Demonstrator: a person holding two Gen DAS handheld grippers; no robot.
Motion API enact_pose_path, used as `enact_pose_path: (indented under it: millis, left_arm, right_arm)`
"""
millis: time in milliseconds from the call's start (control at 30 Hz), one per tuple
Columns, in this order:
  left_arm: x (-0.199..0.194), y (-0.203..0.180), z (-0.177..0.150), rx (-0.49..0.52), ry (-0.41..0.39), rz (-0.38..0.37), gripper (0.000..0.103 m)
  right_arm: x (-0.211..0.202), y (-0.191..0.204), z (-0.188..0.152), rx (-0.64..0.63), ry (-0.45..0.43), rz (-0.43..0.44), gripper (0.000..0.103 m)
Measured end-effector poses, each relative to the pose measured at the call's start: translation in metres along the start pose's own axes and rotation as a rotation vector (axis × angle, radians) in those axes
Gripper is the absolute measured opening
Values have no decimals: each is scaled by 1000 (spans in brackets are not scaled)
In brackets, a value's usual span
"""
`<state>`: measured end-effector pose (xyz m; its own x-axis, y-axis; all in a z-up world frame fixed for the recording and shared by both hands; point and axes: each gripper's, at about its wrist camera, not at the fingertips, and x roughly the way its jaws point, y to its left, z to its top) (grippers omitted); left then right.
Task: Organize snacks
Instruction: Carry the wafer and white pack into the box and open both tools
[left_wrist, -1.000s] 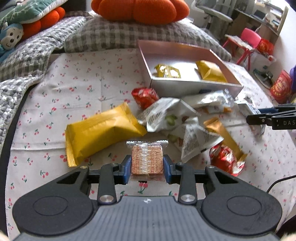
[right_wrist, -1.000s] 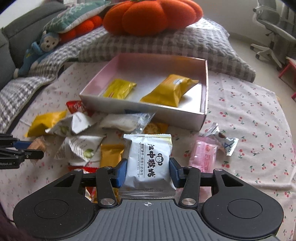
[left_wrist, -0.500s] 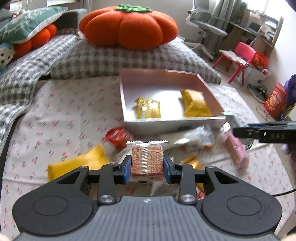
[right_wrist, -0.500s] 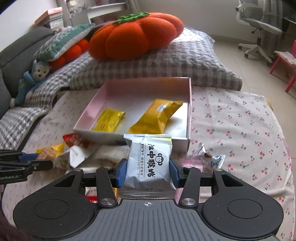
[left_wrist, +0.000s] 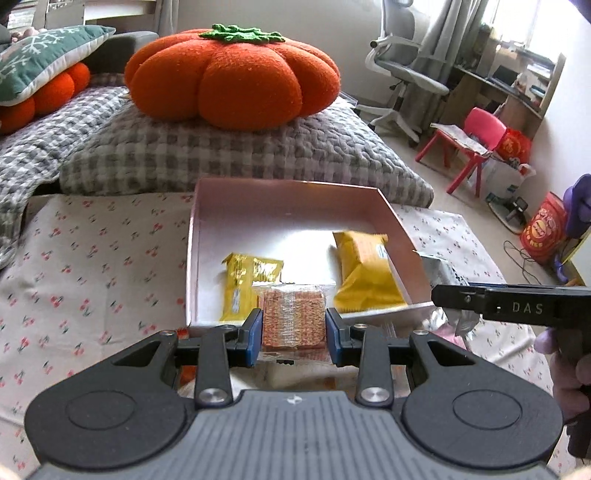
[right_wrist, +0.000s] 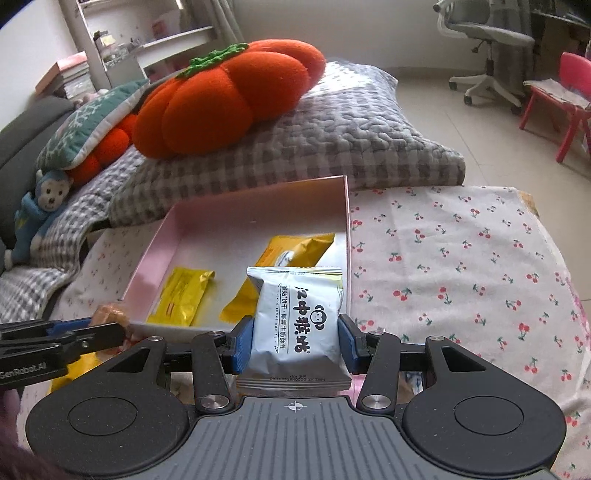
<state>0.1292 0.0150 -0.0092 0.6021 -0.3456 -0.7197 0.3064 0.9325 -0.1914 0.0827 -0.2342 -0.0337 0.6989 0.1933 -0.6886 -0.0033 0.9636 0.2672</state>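
My left gripper (left_wrist: 293, 334) is shut on a clear-wrapped orange cracker pack (left_wrist: 293, 319), held over the near wall of the pink box (left_wrist: 280, 199). Inside the box lie a small gold packet (left_wrist: 245, 280) and a larger yellow packet (left_wrist: 365, 273). My right gripper (right_wrist: 295, 345) is shut on a pale blue snack bag with black print (right_wrist: 301, 321), just before the box's near right corner (right_wrist: 347, 236). The same yellow packets show in the right wrist view: the small one (right_wrist: 183, 295) and the larger one (right_wrist: 291, 251). Each gripper appears at the edge of the other's view.
The box sits on a cherry-print cloth (right_wrist: 461, 258). Behind it lie a grey checked cushion (left_wrist: 229, 147) and an orange pumpkin pillow (left_wrist: 232, 77). Loose snack packets lie below and beside the grippers, mostly hidden. An office chair (left_wrist: 402, 74) and a red child's chair (left_wrist: 476, 136) stand on the floor beyond.
Both grippers have moved forward from the snack pile toward the pink box, each keeping its packet. The box now fills the middle of both views and the pile has dropped out of sight.
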Motion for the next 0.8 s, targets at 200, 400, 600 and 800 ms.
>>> enact_pose_path:
  millis: [200,400,600,800]
  left_arm:
    - [19,-5,8,13,-15,-15,32]
    - [41,-14,11,26,-10,-42,32]
    - [58,-13,8,36,26,-5,32]
    - [61,-9,6,70,22,57,32]
  right_arm:
    - [16,-5,8,23,-10,10,46]
    - [35,-13,16,58,-12,18,47]
    - [53,-13,18,68,0,26,47]
    - [68,-12,21,72,4,28,47]
